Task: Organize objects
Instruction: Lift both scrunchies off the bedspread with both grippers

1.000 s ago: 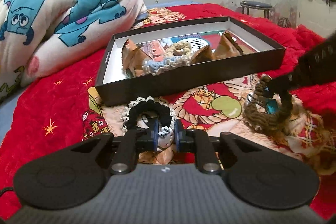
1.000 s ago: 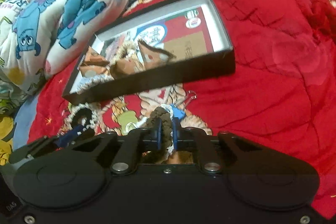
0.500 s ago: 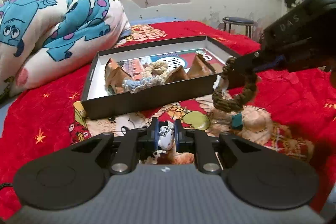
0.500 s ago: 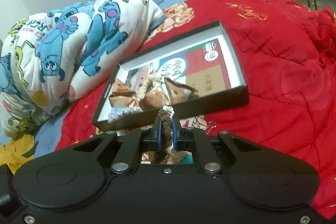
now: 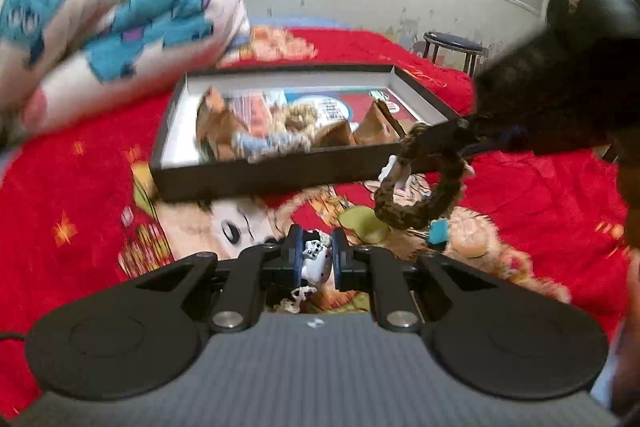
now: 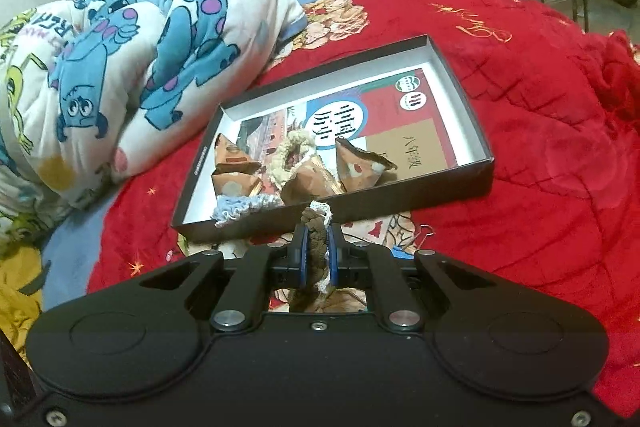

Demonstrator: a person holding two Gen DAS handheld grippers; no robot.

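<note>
Left wrist view: the left tool (image 5: pixel 316 261) is clamped on a small white spotted charm (image 5: pixel 317 259), held above the bed (image 5: pixel 100 195) short of the box (image 5: pixel 280 175). The right tool (image 5: pixel 460 135) enters from the right, gripping a brown scrunchie (image 5: pixel 420 203) that hangs clear of the bed, just in front of the box's near wall.

Right wrist view: the right tool (image 6: pixel 316 259) is closed on the scrunchie (image 6: pixel 314 251), pointing at the box (image 6: pixel 472 171). Inside lie several brown packets (image 6: pixel 308 179), a cream scrunchie (image 6: pixel 294 151) and a blue one (image 6: pixel 244 207) — already sorted. Two items are in hand, not yet deposited; a binder clip (image 6: pixel 416 241) lies on the bed.
</note>
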